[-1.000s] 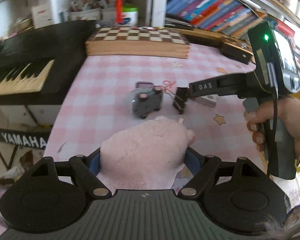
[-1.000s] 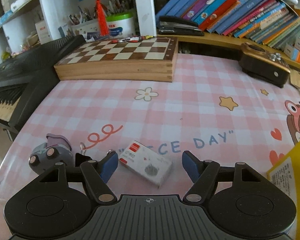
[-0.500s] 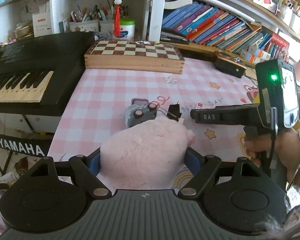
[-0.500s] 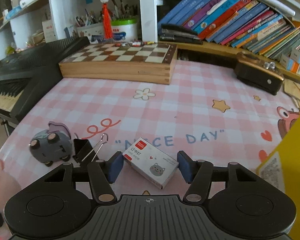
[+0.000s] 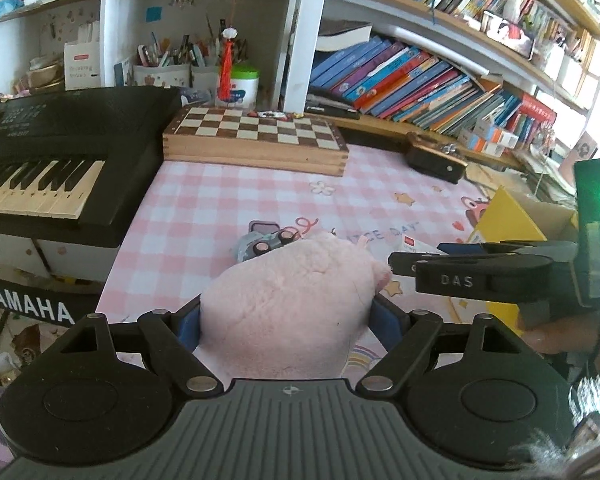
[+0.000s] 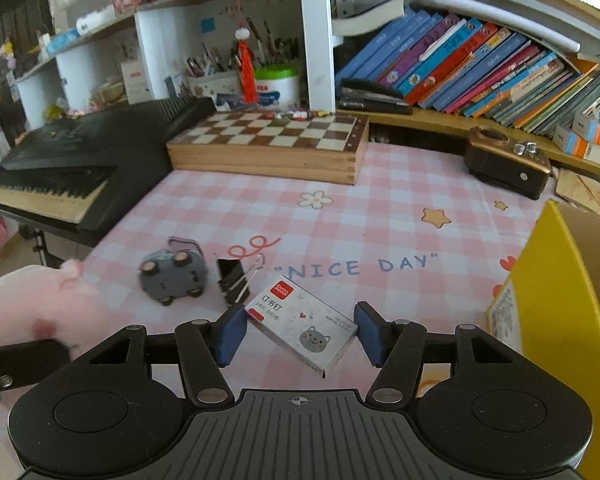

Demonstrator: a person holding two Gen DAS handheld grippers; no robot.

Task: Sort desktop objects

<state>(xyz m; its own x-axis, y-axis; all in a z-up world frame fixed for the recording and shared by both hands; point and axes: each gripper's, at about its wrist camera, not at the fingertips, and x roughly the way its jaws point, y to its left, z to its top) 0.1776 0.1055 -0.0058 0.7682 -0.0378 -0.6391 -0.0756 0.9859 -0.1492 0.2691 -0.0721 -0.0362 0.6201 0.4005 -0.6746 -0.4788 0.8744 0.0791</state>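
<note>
Left gripper (image 5: 286, 320): both blue pads press the sides of a pink plush toy (image 5: 296, 300), which fills the gap and is carried above the checked tablecloth (image 5: 204, 220). The plush blocks much of the forward view from this gripper. Just beyond it lies a grey toy car (image 6: 172, 276) on its side, wheels showing, and right of the car a black binder clip (image 6: 232, 276), the two close but apart.

Right gripper (image 6: 296, 332): jaws at medium width, clamped on a white staple box (image 6: 304, 328) with a cat face printed on it; the box spans the gap at a slant, one corner at each pad. Whether it rests on the cloth cannot be told.

To the right of this gripper stands a yellow cardboard box (image 6: 556, 300), open at the top. Ahead, well apart, sit a wooden chessboard case (image 6: 276, 144) and a dark brown device (image 6: 508, 164). A black keyboard (image 5: 52, 152) borders the left edge.
</note>
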